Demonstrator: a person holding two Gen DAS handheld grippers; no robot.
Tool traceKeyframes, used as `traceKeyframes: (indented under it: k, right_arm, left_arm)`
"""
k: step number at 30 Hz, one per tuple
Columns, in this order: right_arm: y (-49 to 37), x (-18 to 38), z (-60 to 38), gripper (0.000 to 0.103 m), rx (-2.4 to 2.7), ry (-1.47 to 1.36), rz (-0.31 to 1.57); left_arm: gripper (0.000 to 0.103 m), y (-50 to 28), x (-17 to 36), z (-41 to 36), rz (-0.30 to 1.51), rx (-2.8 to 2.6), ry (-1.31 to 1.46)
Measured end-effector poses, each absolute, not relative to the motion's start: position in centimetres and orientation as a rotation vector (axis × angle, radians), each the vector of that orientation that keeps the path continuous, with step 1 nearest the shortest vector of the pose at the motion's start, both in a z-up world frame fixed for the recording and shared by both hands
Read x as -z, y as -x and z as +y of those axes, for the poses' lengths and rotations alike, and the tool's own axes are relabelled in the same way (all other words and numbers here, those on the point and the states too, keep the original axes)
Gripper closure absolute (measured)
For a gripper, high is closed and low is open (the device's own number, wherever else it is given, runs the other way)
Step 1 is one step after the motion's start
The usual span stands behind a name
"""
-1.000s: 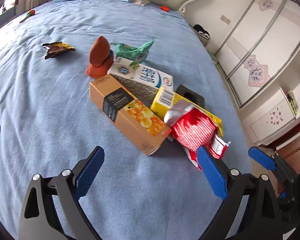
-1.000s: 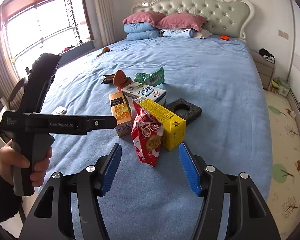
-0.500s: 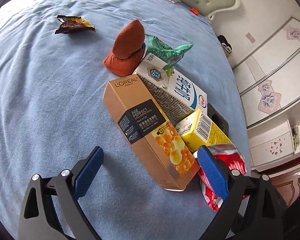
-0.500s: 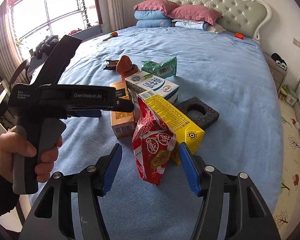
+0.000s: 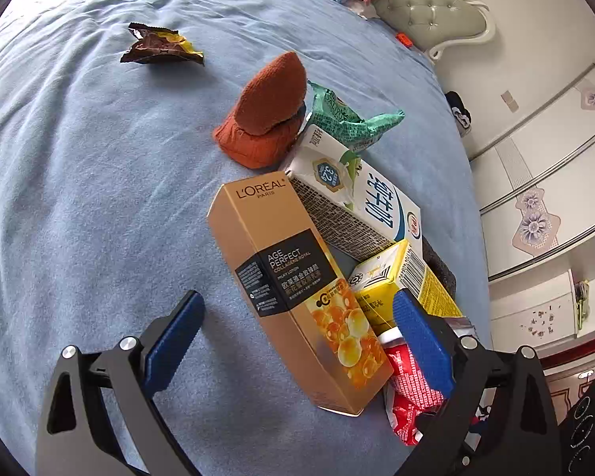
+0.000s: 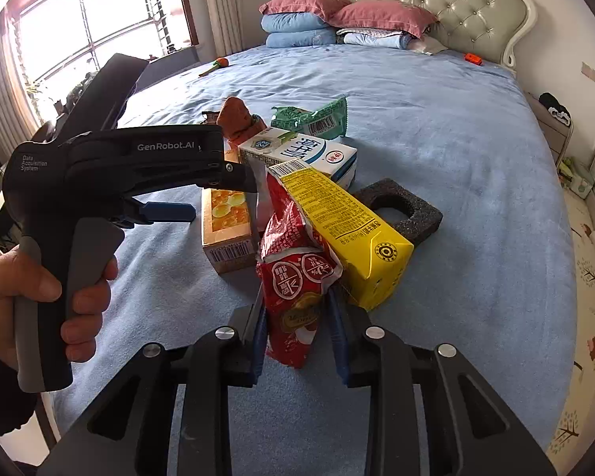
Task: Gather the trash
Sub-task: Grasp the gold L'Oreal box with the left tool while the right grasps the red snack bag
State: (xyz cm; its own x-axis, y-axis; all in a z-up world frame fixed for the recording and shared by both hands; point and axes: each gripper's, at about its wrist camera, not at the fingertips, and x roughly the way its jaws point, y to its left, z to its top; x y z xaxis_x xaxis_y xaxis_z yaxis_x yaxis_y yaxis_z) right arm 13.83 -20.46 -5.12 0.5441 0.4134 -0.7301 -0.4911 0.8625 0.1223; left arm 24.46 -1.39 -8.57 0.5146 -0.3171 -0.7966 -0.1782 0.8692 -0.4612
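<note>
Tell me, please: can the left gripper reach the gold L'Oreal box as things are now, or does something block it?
Probably yes. The left gripper is open and the gold L'Oreal box already lies between its fingers, top side uncovered. Only the yellow carton and red snack bag crowd one finger.

The left wrist view looks steeply down along its two blue-padded fingers (image 5: 420, 337) onto the blue fleece bedspread (image 5: 79, 198), close to the tan cardboard cosmetics box (image 5: 293, 289) lying between them. The right wrist view sits lower and faces along the bed toward the tufted pale-green headboard (image 6: 416, 12), its fingers (image 6: 258, 341) close around the red foil snack bag (image 6: 293, 297). Both views share the tan box (image 6: 228, 226), the red bag (image 5: 410, 388), the yellow drink carton (image 6: 345, 230) and the white-and-blue milk carton (image 5: 377, 206). The right view also takes in the left gripper (image 6: 178, 212) from its side.
</note>
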Motion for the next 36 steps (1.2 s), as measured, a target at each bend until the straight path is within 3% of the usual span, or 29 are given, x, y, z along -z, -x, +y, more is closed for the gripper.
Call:
traceKeyframes:
  k: [14, 17, 20, 21, 24, 36]
  right_arm:
    - [-12.6, 5.2, -23.9, 0.081, -0.535, -0.025, 0.838]
    - [-12.3, 5.1, -24.0, 0.081, -0.538, -0.033, 0.833]
    - [-12.1, 5.1, -23.9, 0.081, -0.545, -0.040, 0.831]
    - [-11.9, 5.2, -23.8, 0.081, -0.546, -0.037, 0.829]
    - [-11.4, 5.2, -23.6, 0.081, -0.540, -0.022, 0.819]
    - [-8.9, 4.8, -24.6, 0.081, -0.503, -0.056, 0.804]
  left_arm:
    - [0.011, -23.9, 8.7, -3.0, 1.052, -0.043, 0.464]
    - [0.018, -24.1, 8.8, -3.5, 1.060, -0.093, 0.441]
    - [0.047, -24.2, 8.7, -3.0, 1.053, -0.132, 0.455]
    - [0.052, -24.1, 8.7, -2.7, 1.054, -0.143, 0.467]
    - [0.058, -23.7, 8.7, -2.0, 1.043, -0.135, 0.494]
    - [0.065, -18.2, 7.6, -2.5, 0.999, -0.057, 0.399]
